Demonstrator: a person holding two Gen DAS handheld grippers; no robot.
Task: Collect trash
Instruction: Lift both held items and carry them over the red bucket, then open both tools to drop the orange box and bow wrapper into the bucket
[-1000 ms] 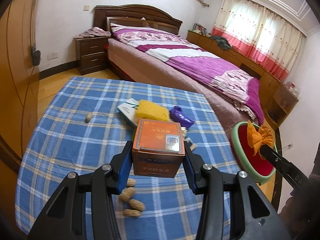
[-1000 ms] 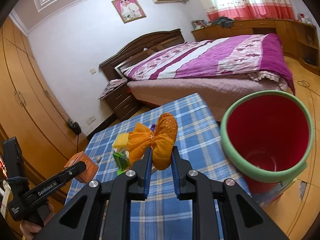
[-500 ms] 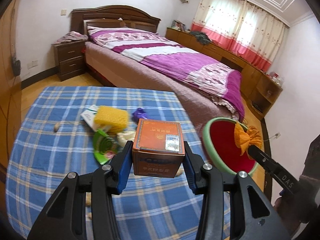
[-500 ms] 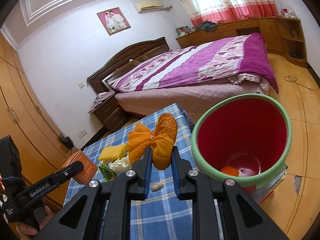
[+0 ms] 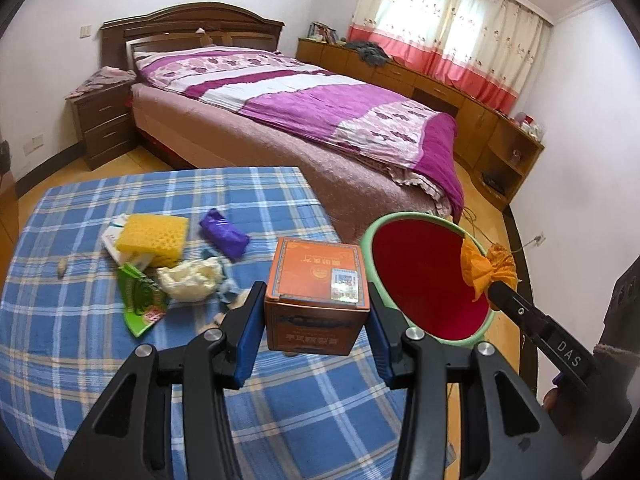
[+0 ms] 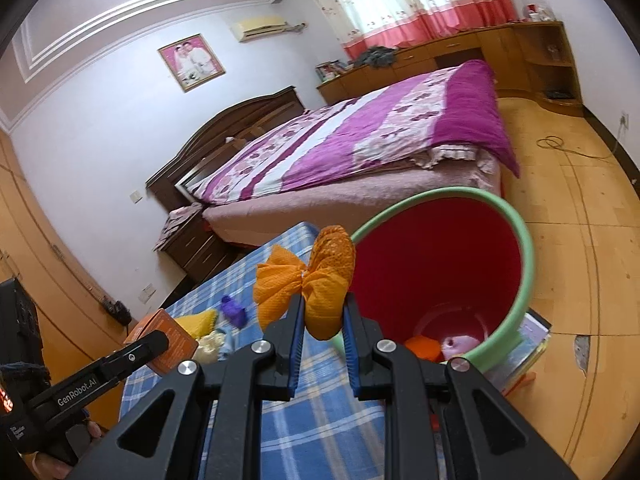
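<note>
My left gripper (image 5: 316, 312) is shut on an orange cardboard box (image 5: 318, 296), held above the blue checked table (image 5: 80, 360) near its right edge. My right gripper (image 6: 322, 312) is shut on a crumpled orange net wrapper (image 6: 320, 284), which hangs just left of the rim of the red bin (image 6: 452, 276) with a green rim. In the left wrist view the right gripper (image 5: 494, 286) and the wrapper (image 5: 488, 266) are over the bin (image 5: 424, 280). An orange item and a pink one lie in the bin's bottom.
On the table lie a yellow sponge (image 5: 154, 234), a purple wrapper (image 5: 224, 234), a green packet (image 5: 140, 300), crumpled white paper (image 5: 190, 280) and a peanut (image 5: 61, 268). A bed (image 5: 304, 108) stands behind the table. A nightstand (image 5: 104, 124) is left of the bed.
Both grippers have swung right toward the bin with their loads. The box has come from the table's middle to its right edge, and the wrapper has reached the bin's rim.
</note>
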